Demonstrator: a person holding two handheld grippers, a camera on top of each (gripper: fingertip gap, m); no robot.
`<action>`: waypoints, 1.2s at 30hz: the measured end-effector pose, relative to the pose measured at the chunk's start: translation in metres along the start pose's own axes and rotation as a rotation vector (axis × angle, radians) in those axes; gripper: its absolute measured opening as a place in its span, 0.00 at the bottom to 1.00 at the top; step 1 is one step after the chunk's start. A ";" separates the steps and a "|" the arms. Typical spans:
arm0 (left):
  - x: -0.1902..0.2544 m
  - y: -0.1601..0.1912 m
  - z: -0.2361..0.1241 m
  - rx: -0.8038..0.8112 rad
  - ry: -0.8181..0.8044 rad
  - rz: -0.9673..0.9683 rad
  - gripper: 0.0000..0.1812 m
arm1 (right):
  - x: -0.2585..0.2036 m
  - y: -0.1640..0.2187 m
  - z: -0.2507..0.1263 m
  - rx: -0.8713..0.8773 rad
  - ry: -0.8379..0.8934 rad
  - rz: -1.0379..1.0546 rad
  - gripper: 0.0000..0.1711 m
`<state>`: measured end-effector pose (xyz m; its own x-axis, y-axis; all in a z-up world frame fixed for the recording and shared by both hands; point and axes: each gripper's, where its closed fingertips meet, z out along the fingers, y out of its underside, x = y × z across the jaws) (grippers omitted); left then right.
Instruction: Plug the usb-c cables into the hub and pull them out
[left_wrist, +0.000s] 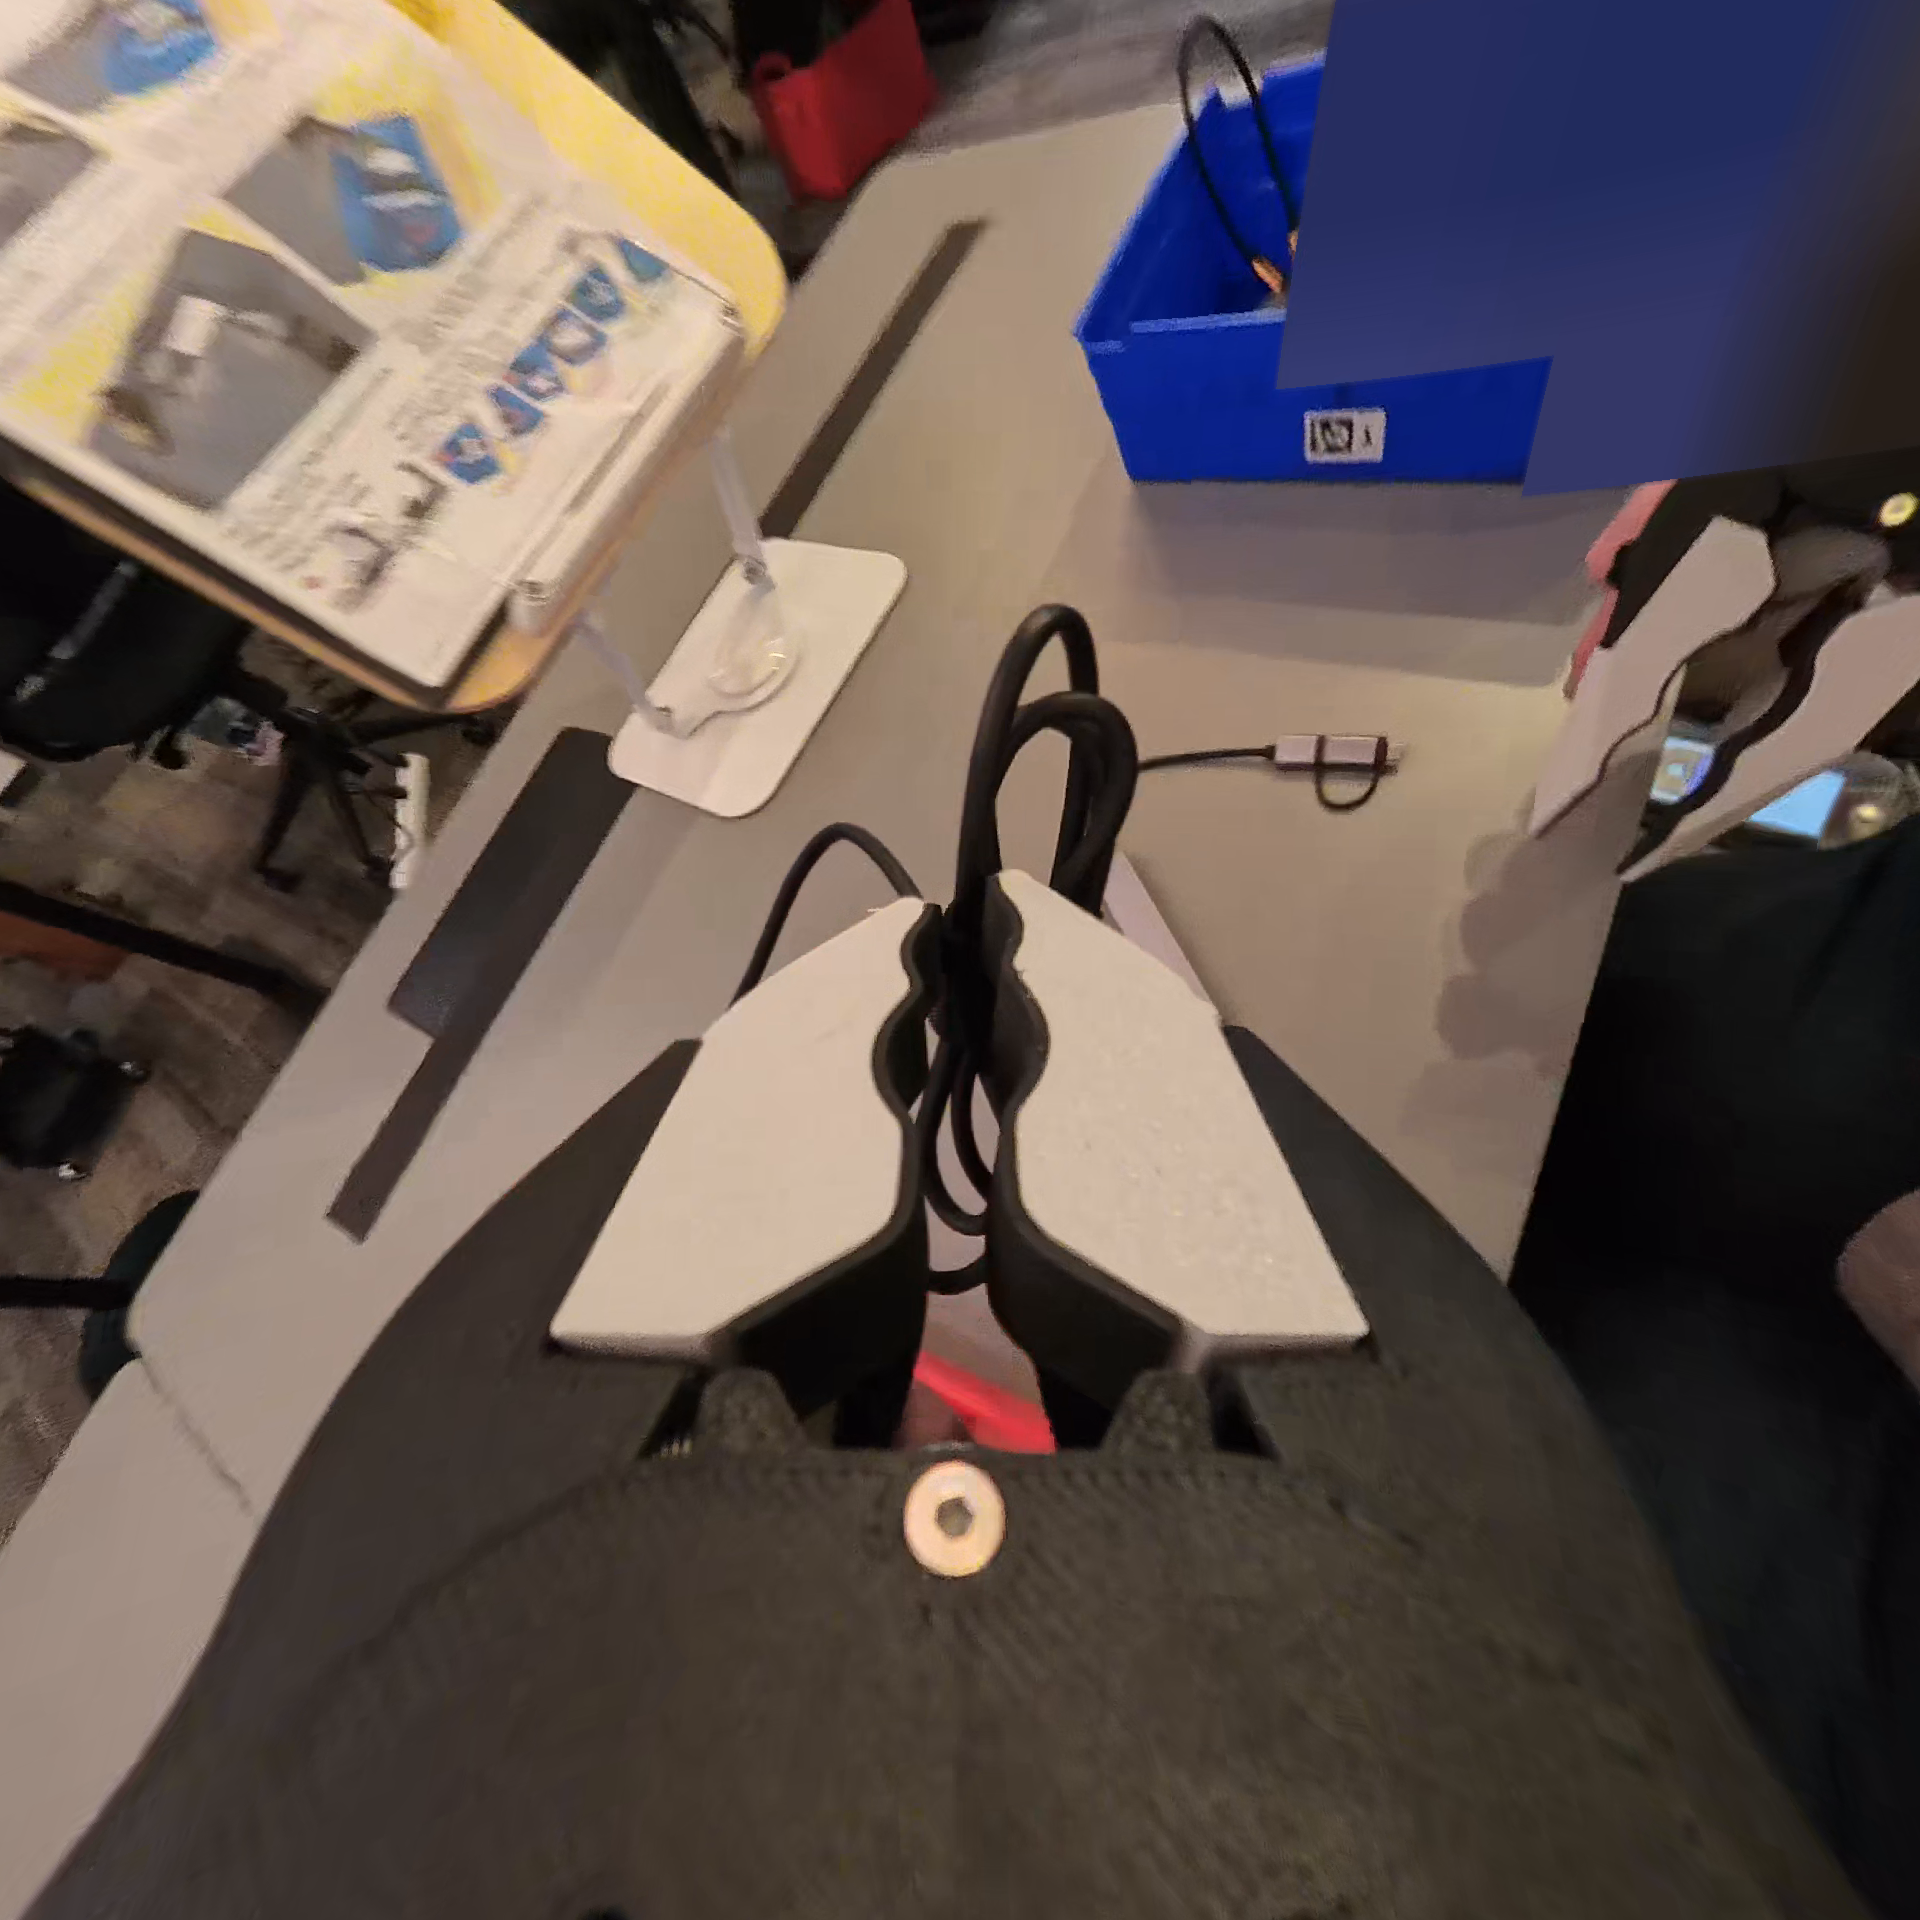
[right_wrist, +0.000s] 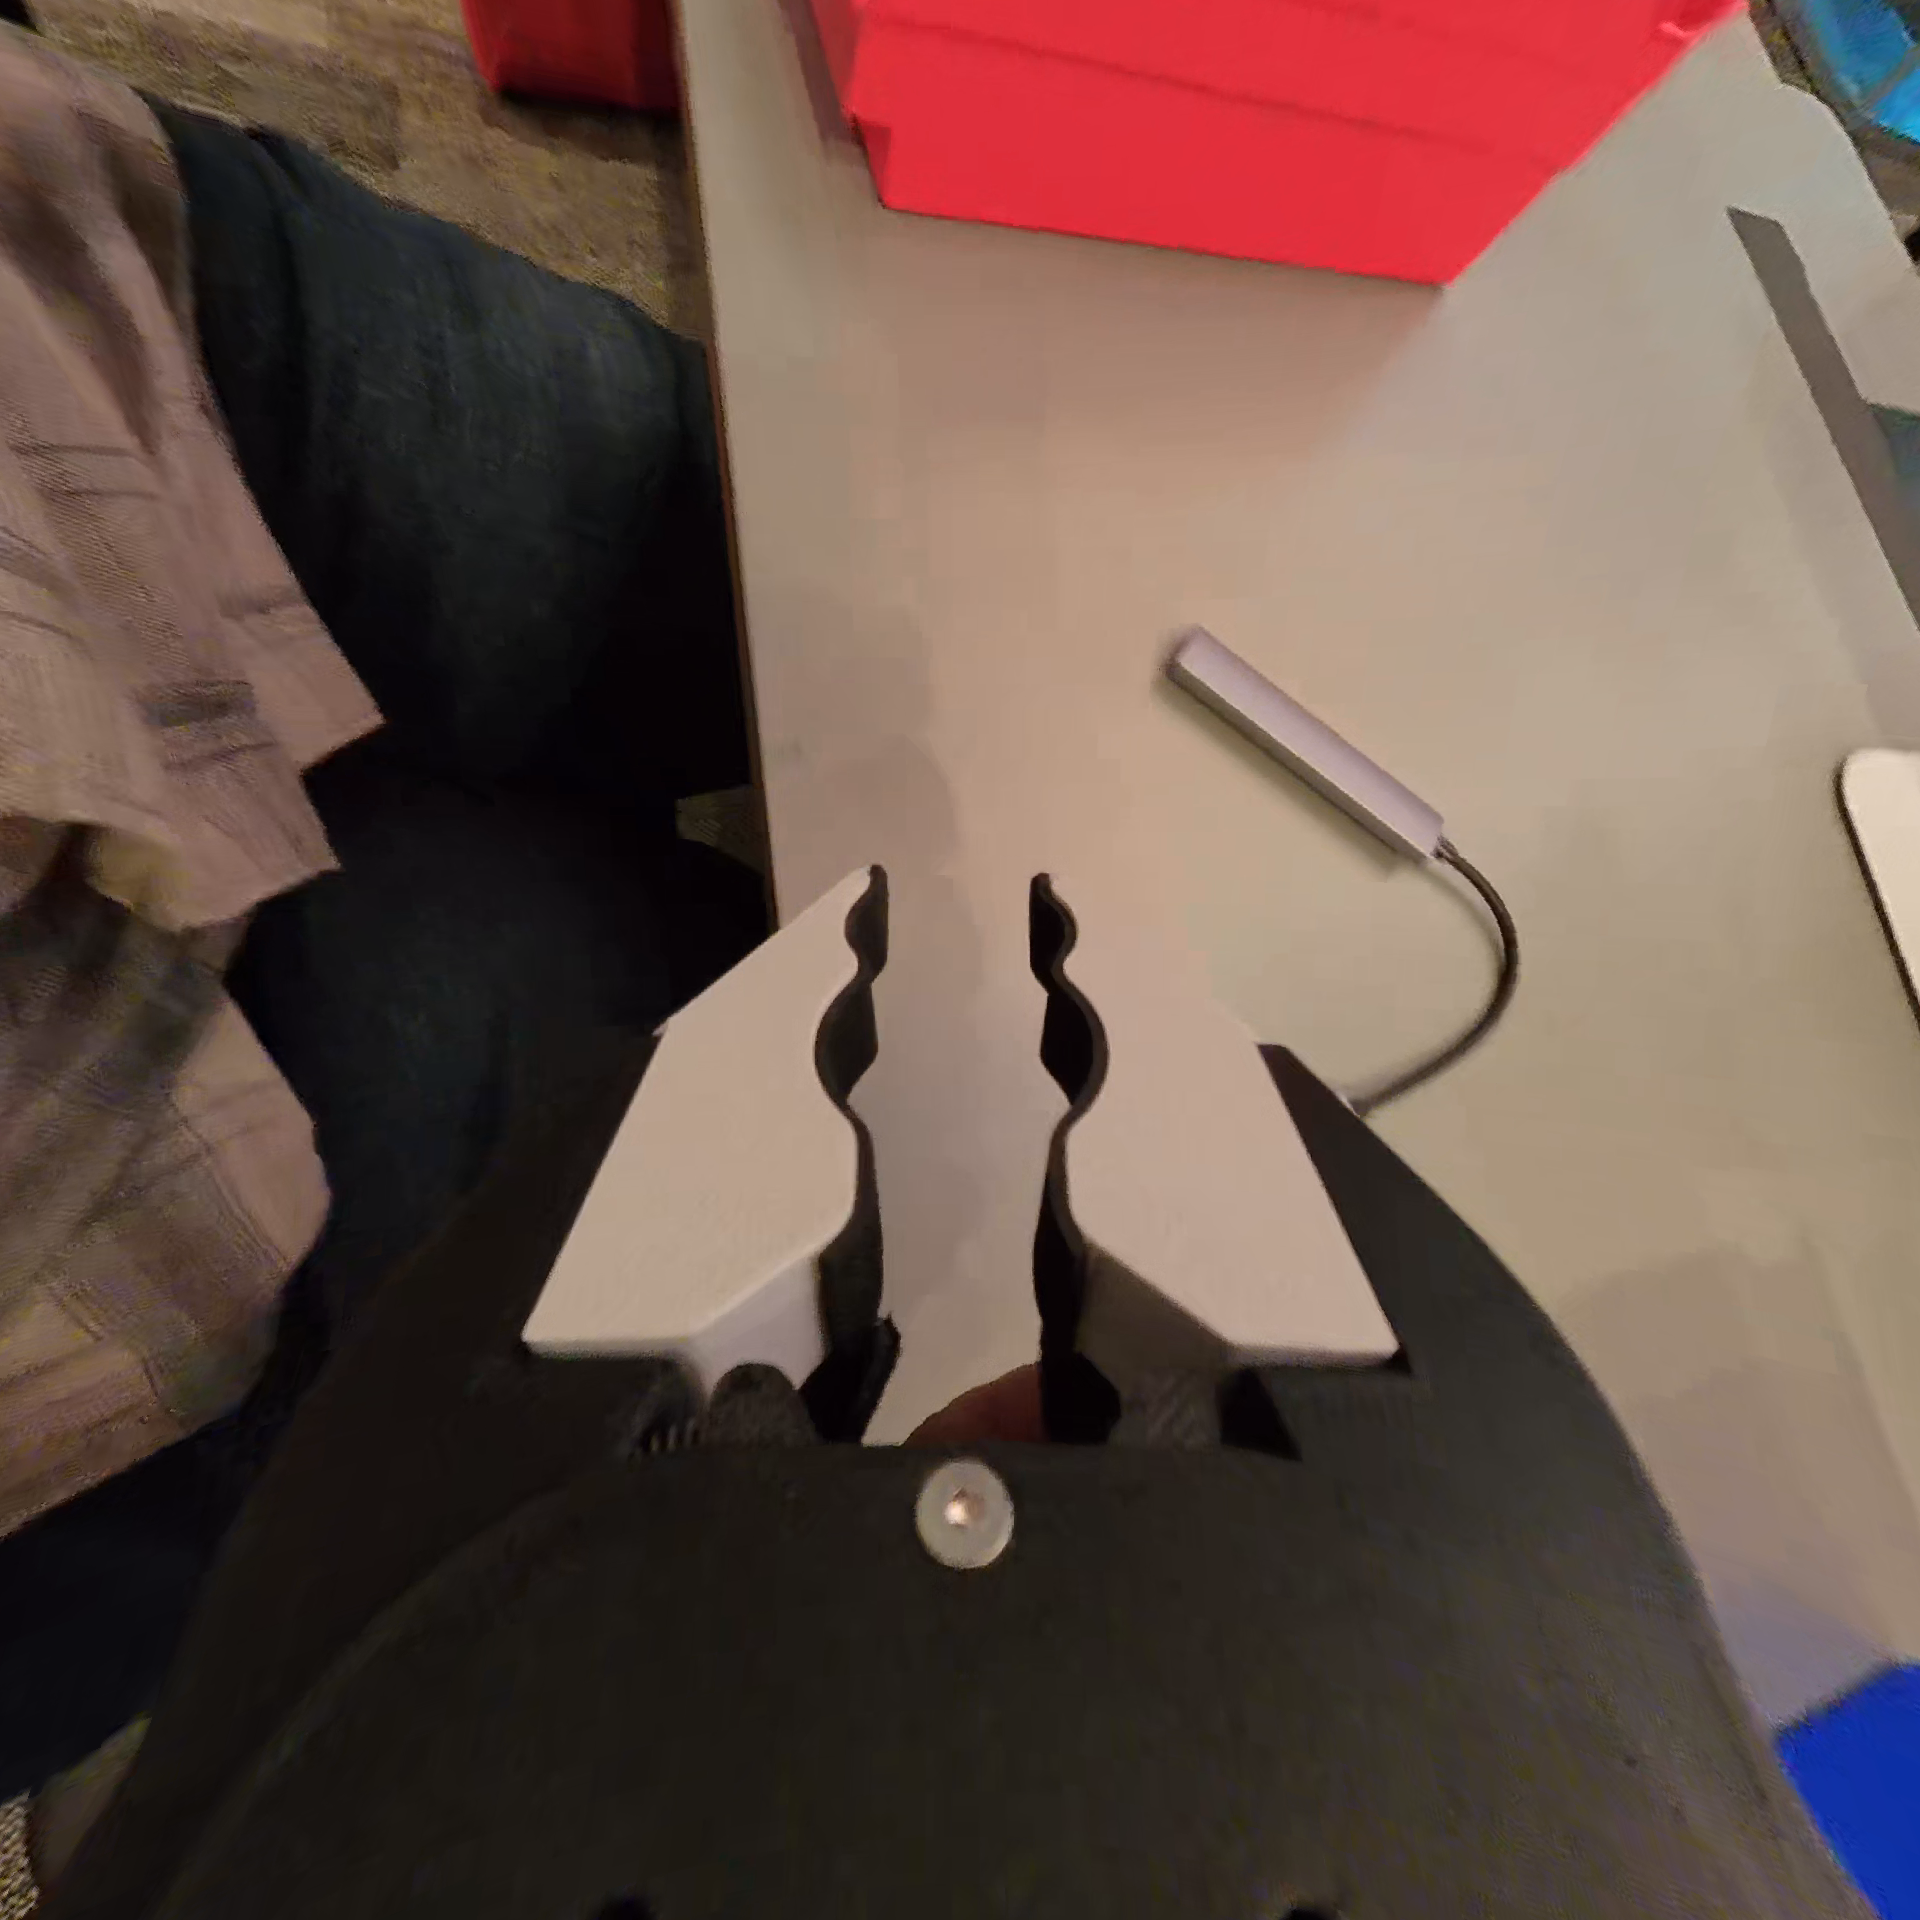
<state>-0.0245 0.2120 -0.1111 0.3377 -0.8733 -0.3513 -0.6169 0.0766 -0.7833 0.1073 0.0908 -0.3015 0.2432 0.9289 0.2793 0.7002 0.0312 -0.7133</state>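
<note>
My left gripper (left_wrist: 961, 899) is shut on a bundle of looped black cable (left_wrist: 1049, 769), held above the grey table (left_wrist: 1247, 582). A thin black lead runs from the loops to a silver double plug (left_wrist: 1340, 750) lying on the table. Part of the silver hub (left_wrist: 1148, 914) peeks out behind the right finger. In the right wrist view the slim silver hub (right_wrist: 1304, 743) lies on the table with its short dark lead (right_wrist: 1481, 966) curving toward me. My right gripper (right_wrist: 958, 883) is open and empty over the table's near edge, left of the hub. It also shows in the left wrist view (left_wrist: 1683, 707).
A blue bin (left_wrist: 1247, 405) stands at the back of the table, with a black cable in it. A white stand base (left_wrist: 764, 675) carries a tilted board with printed sheets (left_wrist: 312, 343). A red box (right_wrist: 1226, 125) sits beyond the hub. A person's dark trousers (right_wrist: 447, 540) border the table edge. My hands' fingertips stand some 25 cm from each other. The left gripper is farther from the silver double plug (left_wrist: 1340, 750), some 35 cm, than the right, some 12 cm. My left tips are about 25 cm from the slim silver hub (right_wrist: 1304, 743), my right tips only 15 cm. Seen from the left wrist view (left_wrist: 1157, 942) as well.
</note>
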 end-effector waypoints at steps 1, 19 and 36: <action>0.009 0.003 0.018 -0.025 0.027 0.002 0.03 | 0.004 0.006 -0.002 -0.012 0.015 0.010 0.14; 0.056 0.157 0.156 -0.438 -0.045 -0.219 0.13 | 0.039 0.051 -0.002 -0.117 0.133 0.084 0.15; 0.115 0.129 0.143 -0.308 -0.016 -0.221 0.22 | 0.152 0.028 0.076 -0.090 0.058 -0.072 0.21</action>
<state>0.0364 0.1904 -0.3262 0.4957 -0.8450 -0.2008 -0.7121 -0.2630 -0.6510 0.1126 0.2611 -0.3277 0.2271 0.9023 0.3664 0.7737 0.0613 -0.6305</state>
